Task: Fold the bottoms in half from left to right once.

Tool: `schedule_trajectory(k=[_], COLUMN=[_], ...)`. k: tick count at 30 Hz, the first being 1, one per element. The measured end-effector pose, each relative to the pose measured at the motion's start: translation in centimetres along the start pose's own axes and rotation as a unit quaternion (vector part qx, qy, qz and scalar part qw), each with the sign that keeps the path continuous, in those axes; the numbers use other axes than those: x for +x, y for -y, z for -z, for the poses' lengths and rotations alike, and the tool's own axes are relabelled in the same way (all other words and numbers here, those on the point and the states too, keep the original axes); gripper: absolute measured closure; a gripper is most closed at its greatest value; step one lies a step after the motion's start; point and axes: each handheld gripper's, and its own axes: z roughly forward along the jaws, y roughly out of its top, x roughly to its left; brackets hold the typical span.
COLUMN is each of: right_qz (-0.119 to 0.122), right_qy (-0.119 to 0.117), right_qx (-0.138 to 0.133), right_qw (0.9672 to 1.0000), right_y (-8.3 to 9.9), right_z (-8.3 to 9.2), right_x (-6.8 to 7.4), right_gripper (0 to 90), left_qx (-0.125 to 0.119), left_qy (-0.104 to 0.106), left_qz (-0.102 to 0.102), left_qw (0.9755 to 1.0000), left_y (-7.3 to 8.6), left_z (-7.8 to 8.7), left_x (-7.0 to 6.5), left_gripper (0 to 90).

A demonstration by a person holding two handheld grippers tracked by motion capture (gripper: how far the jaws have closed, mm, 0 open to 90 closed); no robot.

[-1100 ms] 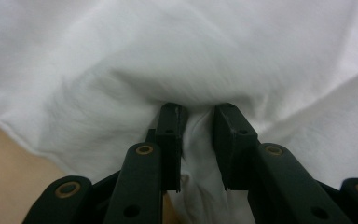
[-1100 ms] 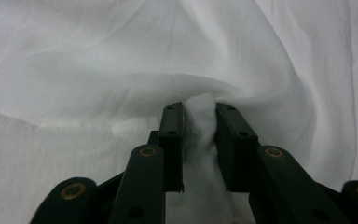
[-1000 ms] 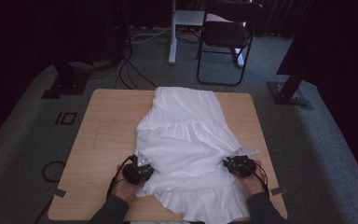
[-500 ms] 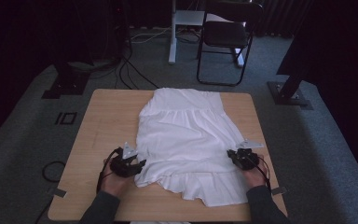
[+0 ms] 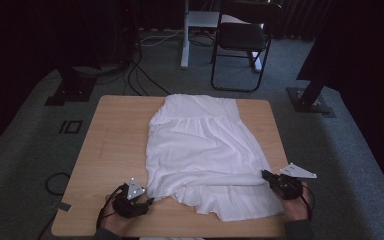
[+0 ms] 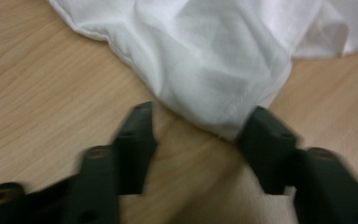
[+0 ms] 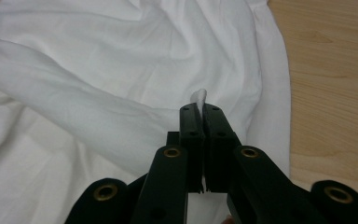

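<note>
Both hands have drawn outward and toward the near edge, and the white garment (image 5: 205, 155) now lies wholly on the wooden surface (image 5: 115, 145) instead of drooping over its front. From the high view, the cloth runs from 12 o'clock down the middle to a rumpled hem at 6. The left gripper (image 5: 147, 202) sits at 7 o'clock just beside the hem's corner; the right gripper (image 5: 266, 175) is at 4 o'clock on the opposite edge, likely to keep that side taut while the cloth is spread.

Through the left gripper view, the left gripper (image 6: 198, 126) has its jaws apart, having just been opening then easing in a little; the hem corner of the garment (image 6: 214, 79) lies at 12 o'clock between them, unpinched, so it looks released.

Through the right gripper view, the right gripper (image 7: 200, 109) has its jaws closed on a small fold of the garment (image 7: 121, 70), white cloth poking out at the tips.
</note>
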Motion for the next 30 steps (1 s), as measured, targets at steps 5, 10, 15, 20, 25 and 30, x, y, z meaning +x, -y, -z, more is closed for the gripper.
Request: schedule_trajectory(k=[5,10,15,20,25,30], right_qz=[0.006,0.021,0.027,0.005,-0.006,-0.016], right_qy=[-0.002,-0.015,-0.011,0.011,0.038,0.027], right_qx=[-0.021,-0.043,-0.064,-0.060,0.000,0.059], right_qw=[0.9998,0.9988,0.9975,0.9981,0.9993,0.9978], right_y=[0.2,0.5,1.0,3.1,6.6,7.6], right_z=[1.7,3.5,5.7,6.7,5.4,4.0], right_x=[0.2,0.7,1.3,0.3,-1.2,-1.9], right_gripper=[87.3,88.0,88.4,88.3,88.4,61.9], left_qx=[-0.046,-0.121,-0.147,-0.128,-0.100,-0.091], left_qy=[-0.016,-0.007,0.042,0.071,0.073,0.055], left_qz=[-0.001,0.017,-0.003,-0.020,-0.017,0.018], left_qw=[0.9988,0.9925,0.9882,0.9891,0.9922,0.9942], left_y=[-0.5,-0.9,-1.5,-1.6,-1.1,-1.2], left_z=[1.8,6.7,9.2,7.7,6.2,5.3], left_x=[0.5,1.9,0.9,-0.1,-0.1,1.4], left_gripper=[88.1,88.3,87.7,81.5,69.9,58.6])
